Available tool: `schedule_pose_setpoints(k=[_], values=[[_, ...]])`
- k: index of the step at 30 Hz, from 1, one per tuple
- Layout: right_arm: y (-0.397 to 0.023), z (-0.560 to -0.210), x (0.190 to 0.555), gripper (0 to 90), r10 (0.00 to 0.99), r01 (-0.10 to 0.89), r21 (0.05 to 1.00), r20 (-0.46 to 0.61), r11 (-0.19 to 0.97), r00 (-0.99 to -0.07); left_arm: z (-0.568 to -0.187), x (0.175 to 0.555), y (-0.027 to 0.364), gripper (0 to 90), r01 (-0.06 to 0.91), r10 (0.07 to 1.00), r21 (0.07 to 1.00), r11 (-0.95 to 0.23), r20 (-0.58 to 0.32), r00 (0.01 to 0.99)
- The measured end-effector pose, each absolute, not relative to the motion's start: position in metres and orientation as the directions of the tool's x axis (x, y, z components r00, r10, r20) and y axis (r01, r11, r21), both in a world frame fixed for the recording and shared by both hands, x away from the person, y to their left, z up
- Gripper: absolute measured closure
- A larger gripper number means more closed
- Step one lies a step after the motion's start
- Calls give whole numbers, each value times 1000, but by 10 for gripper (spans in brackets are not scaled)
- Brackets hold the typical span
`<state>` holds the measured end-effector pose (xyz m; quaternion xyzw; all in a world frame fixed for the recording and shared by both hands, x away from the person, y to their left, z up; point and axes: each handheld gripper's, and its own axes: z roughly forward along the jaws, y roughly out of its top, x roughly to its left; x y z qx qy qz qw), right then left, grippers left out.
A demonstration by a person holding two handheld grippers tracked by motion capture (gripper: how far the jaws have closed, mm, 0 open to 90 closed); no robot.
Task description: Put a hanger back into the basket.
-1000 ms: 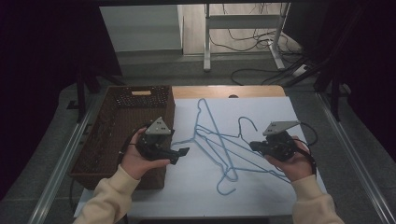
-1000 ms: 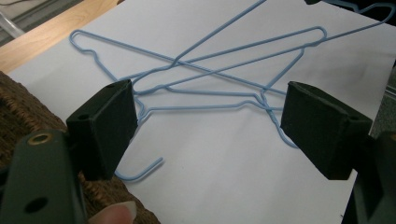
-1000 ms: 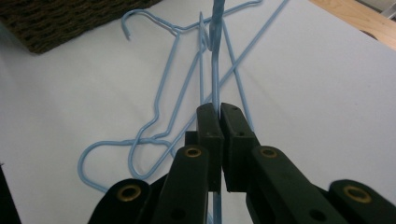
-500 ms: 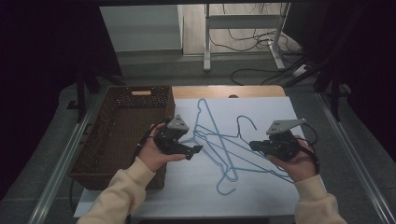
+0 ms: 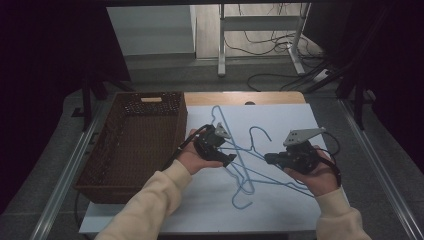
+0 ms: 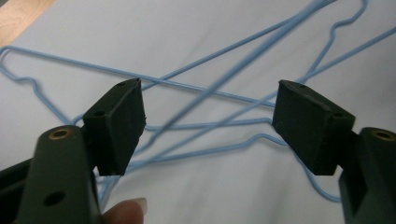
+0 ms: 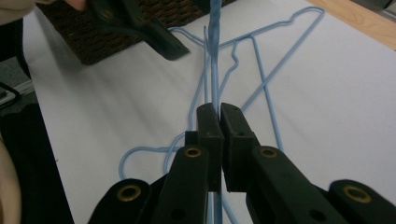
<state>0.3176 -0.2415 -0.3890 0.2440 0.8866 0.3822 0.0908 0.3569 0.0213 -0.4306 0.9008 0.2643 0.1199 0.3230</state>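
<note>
narrowing left tool [image 5: 226,150] now over hangers [image 5: 250,170], unclamped; right tool [image 5: 270,158] clamped on hanger wire.

The blue wire hangers [image 5: 243,162] lie tangled on the white sheet [image 5: 280,120], about at its centre. At least 2 thin frames cross each other, their long straight wires running from 10 o'clock toward 4 o'clock. 1 hook [image 5: 257,131] curls up near 12 o'clock of the tangle, another [image 5: 241,201] loops at 6 o'clock. 1 wire [image 7: 215,56] is lifted off the sheet, pinched at its 4 o'clock end.
</note>
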Motion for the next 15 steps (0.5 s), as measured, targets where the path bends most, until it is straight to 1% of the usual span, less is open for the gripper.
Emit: schedule_pose_setpoints(k=[1,2,5,6,7,9,10,11,15], values=[[-240,-389,317,877,496,362,721,28,592,-868,-433,359,19,312,394,551,640,-659,54,833],[-240,-389,317,877,496,362,721,28,592,-868,-435,360,16,312,390,549,639,-663,62,833],[-239,-389,316,877,488,357,720,30,595,-873,-438,361,14,412,383,545,650,-657,58,836],[-239,-388,316,877,485,354,720,27,597,-874,-438,361,14,484,380,540,650,-657,54,840],[-239,-388,316,877,485,354,720,27,597,-874,-438,361,14,484,373,531,650,-662,56,846],[-239,-388,316,878,482,351,725,30,593,-876,-436,359,14,577,361,518,650,-669,59,853],[-240,-387,316,877,482,352,727,34,589,-875,-435,358,15,648,355,511,653,-669,57,857],[-240,-387,316,877,482,352,727,34,589,-875,-434,357,15,648,345,503,648,-679,68,862],[-243,-386,317,876,493,355,738,34,575,-870,-432,352,15,726,310,458,626,-716,85,885]])
